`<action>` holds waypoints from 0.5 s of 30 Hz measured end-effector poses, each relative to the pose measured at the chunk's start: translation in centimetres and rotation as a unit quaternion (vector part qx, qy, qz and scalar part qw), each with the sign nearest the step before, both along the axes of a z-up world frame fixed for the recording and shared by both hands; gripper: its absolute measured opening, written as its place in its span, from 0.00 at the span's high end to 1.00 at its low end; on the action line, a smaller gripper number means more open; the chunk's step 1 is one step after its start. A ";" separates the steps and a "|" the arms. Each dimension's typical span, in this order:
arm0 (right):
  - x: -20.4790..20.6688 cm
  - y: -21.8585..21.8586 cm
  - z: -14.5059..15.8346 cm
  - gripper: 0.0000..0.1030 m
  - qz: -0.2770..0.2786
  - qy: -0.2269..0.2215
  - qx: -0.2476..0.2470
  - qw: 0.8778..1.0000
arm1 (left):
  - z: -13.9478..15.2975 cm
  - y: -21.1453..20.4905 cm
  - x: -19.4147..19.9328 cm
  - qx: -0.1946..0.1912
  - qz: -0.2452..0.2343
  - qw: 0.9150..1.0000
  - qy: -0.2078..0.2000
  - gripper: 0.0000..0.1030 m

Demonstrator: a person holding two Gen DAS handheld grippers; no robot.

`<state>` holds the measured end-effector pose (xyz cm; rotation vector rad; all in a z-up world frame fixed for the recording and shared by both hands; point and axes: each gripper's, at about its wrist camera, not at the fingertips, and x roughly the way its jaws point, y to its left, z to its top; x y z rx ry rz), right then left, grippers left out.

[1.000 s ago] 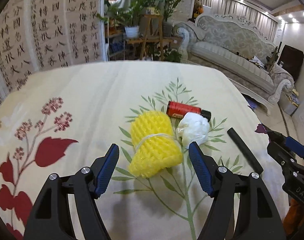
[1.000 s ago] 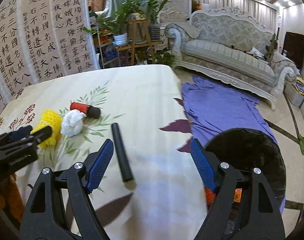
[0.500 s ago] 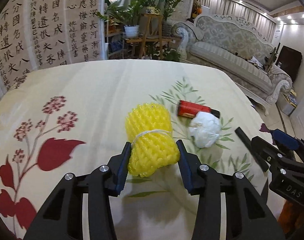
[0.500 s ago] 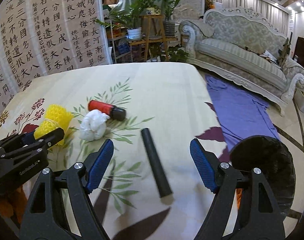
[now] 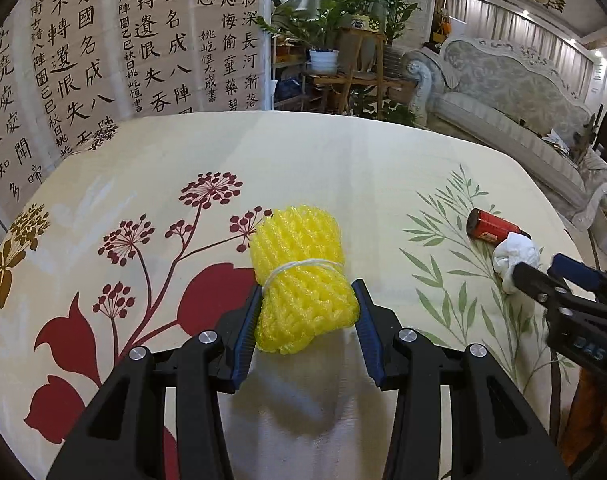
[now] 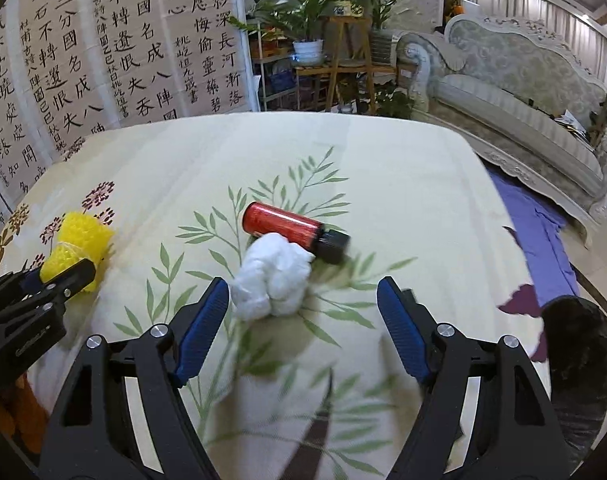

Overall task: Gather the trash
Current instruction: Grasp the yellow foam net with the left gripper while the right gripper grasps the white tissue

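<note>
My left gripper (image 5: 307,312) is shut on a yellow foam net bundle (image 5: 301,276) tied with white string and holds it over the tablecloth. The bundle also shows at the left of the right wrist view (image 6: 77,248). My right gripper (image 6: 303,312) is open, its fingers on either side of a crumpled white tissue (image 6: 273,280). A red bottle with a black cap (image 6: 293,232) lies just behind the tissue. Tissue (image 5: 515,256) and bottle (image 5: 489,226) also show in the left wrist view. The black stick is hidden.
The table carries a cream floral cloth (image 6: 343,160). A black trash bin (image 6: 579,364) stands off the table's right edge, with a purple cloth (image 6: 539,232) on the floor. A sofa (image 6: 523,108) and plant stands (image 6: 343,48) are behind.
My left gripper closed on the yellow foam net and carried it left, away from the tissue. My right gripper swung left from the black stick to straddle the white tissue.
</note>
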<state>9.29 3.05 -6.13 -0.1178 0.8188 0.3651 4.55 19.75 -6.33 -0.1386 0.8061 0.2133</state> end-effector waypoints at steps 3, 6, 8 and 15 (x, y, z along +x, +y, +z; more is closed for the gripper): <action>0.4 0.5 -0.5 0.38 0.001 0.009 -0.002 1.000 | -0.1 -0.2 0.2 0.002 -0.002 1.000 0.001 0.57; 0.7 0.6 -0.7 0.47 0.001 0.018 -0.002 1.000 | -0.2 0.1 0.2 -0.009 0.000 1.000 0.001 0.57; 0.9 0.7 -0.9 0.58 0.002 0.024 -0.003 1.000 | -0.3 0.2 0.3 -0.013 0.000 1.000 0.001 0.56; 0.4 0.7 -0.9 0.69 0.002 0.023 -0.002 1.000 | -0.3 0.2 0.1 -0.013 -0.001 1.000 0.000 0.57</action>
